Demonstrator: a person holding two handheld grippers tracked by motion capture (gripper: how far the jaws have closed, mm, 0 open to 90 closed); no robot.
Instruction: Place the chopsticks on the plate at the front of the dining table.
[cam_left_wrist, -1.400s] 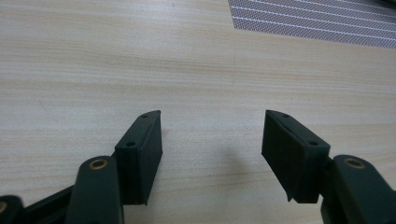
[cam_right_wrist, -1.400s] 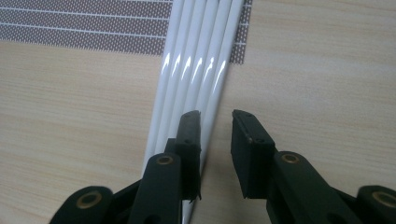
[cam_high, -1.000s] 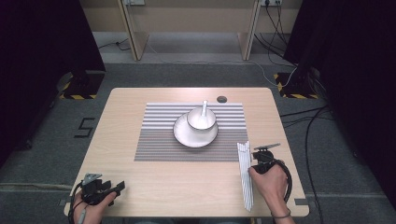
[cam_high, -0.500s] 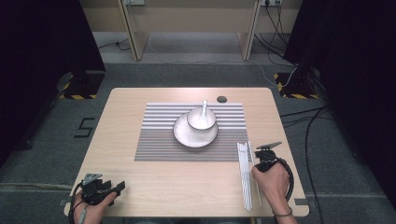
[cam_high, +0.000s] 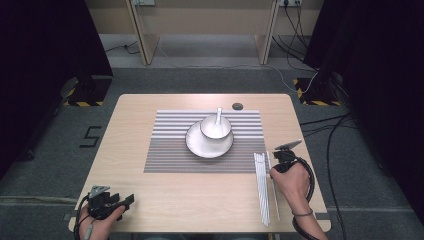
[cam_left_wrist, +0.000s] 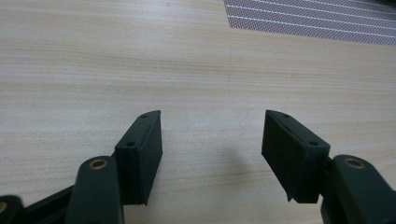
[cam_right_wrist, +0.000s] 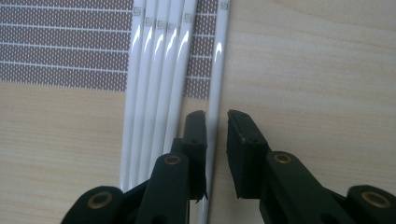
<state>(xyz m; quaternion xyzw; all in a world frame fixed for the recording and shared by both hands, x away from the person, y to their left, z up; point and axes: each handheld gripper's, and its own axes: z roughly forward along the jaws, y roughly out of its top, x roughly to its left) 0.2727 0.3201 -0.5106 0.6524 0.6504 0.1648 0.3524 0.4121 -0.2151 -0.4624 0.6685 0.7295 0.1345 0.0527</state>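
Wooden table (cam_high: 165, 195), striped placemat (cam_high: 170, 145) at twelve o'clock, our right gripper (cam_right_wrist: 215, 122) opening astride one white chopstick (cam_right_wrist: 218, 74), our left gripper (cam_left_wrist: 212, 135) open, empty.

Right gripper (cam_right_wrist: 215, 122): two black jaws rise from frame bottom, w/ one glossy white chopstick (cam_right_wrist: 217, 70) lying between them, just right of the left jaw; jaws have just been opening. Four more white chopsticks (cam_right_wrist: 159, 70) lie bunched to its left, tops over a brown-and-white striped woven placemat (cam_right_wrist: 60, 46) at upper left. Light wood tabletop (cam_right_wrist: 317, 70) on the right.

White chopsticks (cam_right_wrist: 159, 70) and a white bowl (cam_high: 215, 127) against a grey-and-white striped mat (cam_high: 170, 145) on the pale wood-grain bench (cam_high: 145, 107); black tools (cam_right_wrist: 215, 126).
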